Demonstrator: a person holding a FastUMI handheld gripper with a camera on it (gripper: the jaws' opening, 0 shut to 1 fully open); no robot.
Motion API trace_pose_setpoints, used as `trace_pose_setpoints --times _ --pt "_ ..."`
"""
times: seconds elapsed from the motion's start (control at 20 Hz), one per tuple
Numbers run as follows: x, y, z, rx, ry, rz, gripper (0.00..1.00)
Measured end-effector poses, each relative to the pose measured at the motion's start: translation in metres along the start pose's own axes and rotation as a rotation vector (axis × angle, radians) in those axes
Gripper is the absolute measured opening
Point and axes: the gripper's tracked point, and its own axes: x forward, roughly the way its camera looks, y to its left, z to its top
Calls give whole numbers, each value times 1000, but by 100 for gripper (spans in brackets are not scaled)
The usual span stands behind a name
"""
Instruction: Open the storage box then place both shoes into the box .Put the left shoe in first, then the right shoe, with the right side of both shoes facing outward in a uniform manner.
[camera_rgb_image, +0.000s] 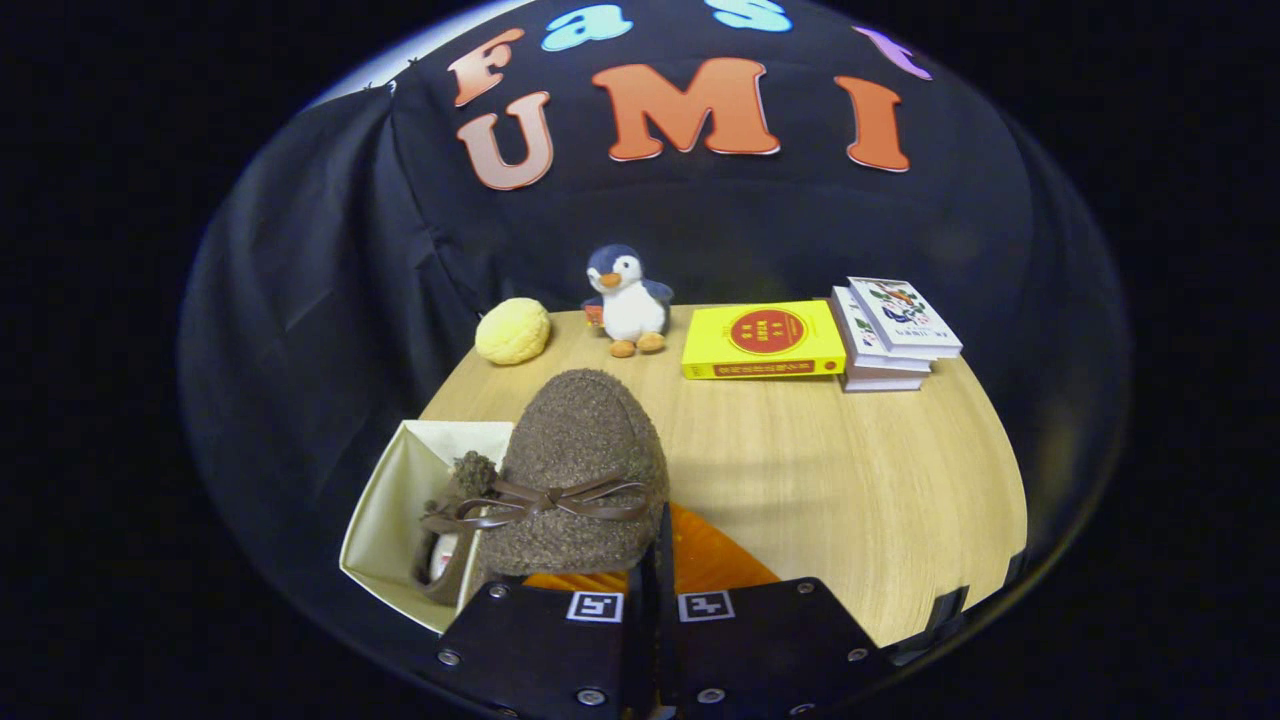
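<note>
The gripper (652, 585) has its two fingers drawn nearly together, with only a thin slot between them. In that slot sits the rear edge of a brown fleece shoe (578, 470); both fingers appear to press on it, and the shoe rises toe-forward just ahead of them. A brown ribbon bow (540, 500) crosses the shoe's top.

Left of the fingers, and partly behind the held shoe, an open cream storage box (400, 500) sits at the near-left edge of the wooden table (850, 470). A second brown shoe (452, 530) lies inside it, against the wall nearest the fingers. An orange surface (710, 560) shows under the held shoe just right of the fingers; what it is cannot be told.

Right of the shoe, the tabletop runs bare out to its curved right edge. At the far edge, from left to right, stand a yellow round plush (512, 330), a penguin toy (626, 300), a yellow book (764, 340) lying flat, and a stack of white books (890, 335), well apart from the box.
</note>
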Motion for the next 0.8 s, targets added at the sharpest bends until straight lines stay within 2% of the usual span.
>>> trace_pose_setpoints --times 0.4,0.8 --pt "33 120 -5 -75 82 63 6" --pt "87 155 -55 -142 207 -26 6"
